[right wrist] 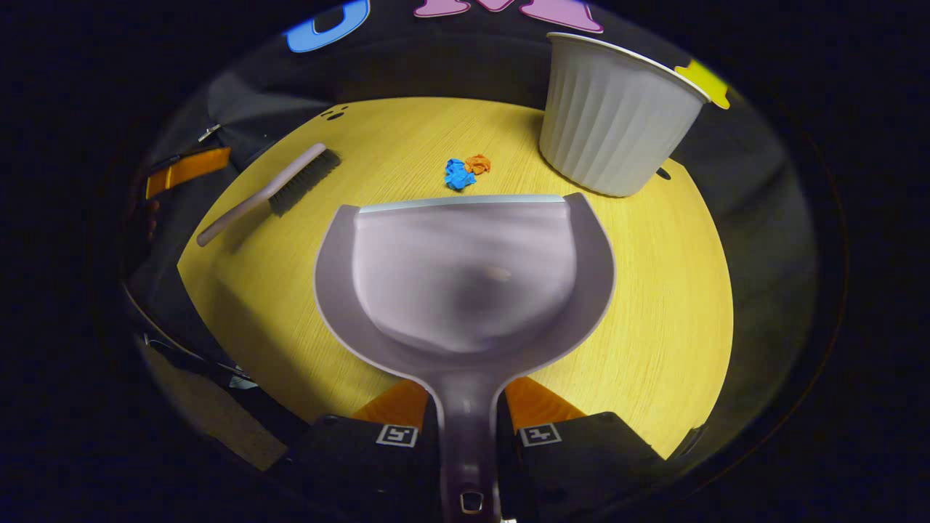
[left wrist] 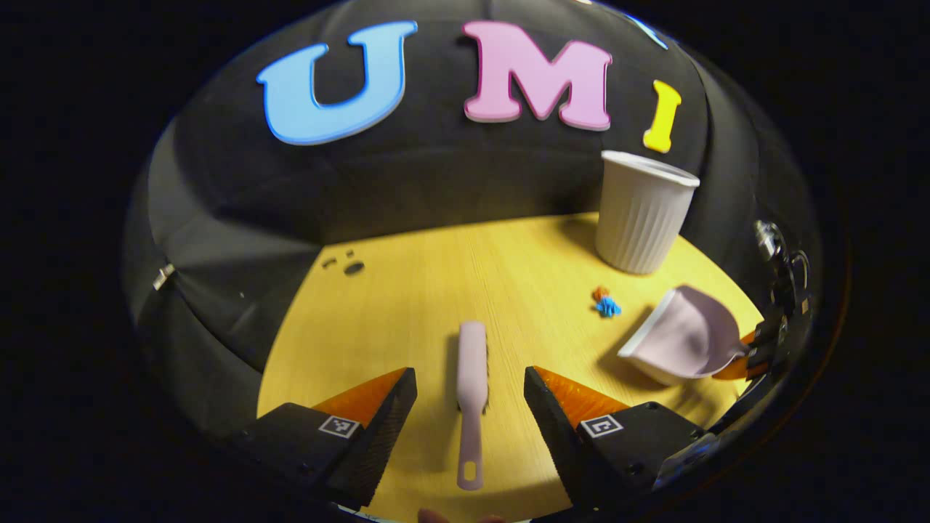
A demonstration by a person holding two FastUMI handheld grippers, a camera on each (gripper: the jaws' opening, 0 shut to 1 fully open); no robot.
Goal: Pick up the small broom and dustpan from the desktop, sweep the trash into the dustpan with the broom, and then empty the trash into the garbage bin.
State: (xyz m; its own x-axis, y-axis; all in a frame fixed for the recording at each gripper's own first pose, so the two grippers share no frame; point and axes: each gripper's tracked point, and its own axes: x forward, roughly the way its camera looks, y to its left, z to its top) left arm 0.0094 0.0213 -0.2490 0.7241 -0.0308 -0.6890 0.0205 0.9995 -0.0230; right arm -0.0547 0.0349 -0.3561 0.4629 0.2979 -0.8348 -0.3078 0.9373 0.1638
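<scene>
A: We have the dustpan [right wrist: 465, 283] in the right gripper [right wrist: 466, 428], its fingers clamped on the handle. From the left gripper view the pan looks lifted and tilted, mouth toward the two scraps of trash [right wrist: 465, 171], the blue one and the orange one, which lie on the table [right wrist: 654, 305] just ahead of its front edge, near the bin [right wrist: 617, 116]

B: And our left gripper [left wrist: 471, 407] has nothing yet. Its fingers stand wide apart, one on each side of the broom [left wrist: 472, 392], which lies flat on the table with its handle pointing back at us

A: That is where we could slip. The handle is thin and low, so if we close too high the fingers may meet above it, or one may touch first and spin the broom away

B: We should also mind where we grip. Too close to the bristles and we would have a clumsy sweep

A: Then the trash itself. The scraps look light and crumpled, so a hard stroke could flick them past the pan or off the table

B: And unless we set the pan's front edge flat on the table, we think they will slide underneath. The bin stands just beside them too, so a wide swing of the broom might knock it
</scene>
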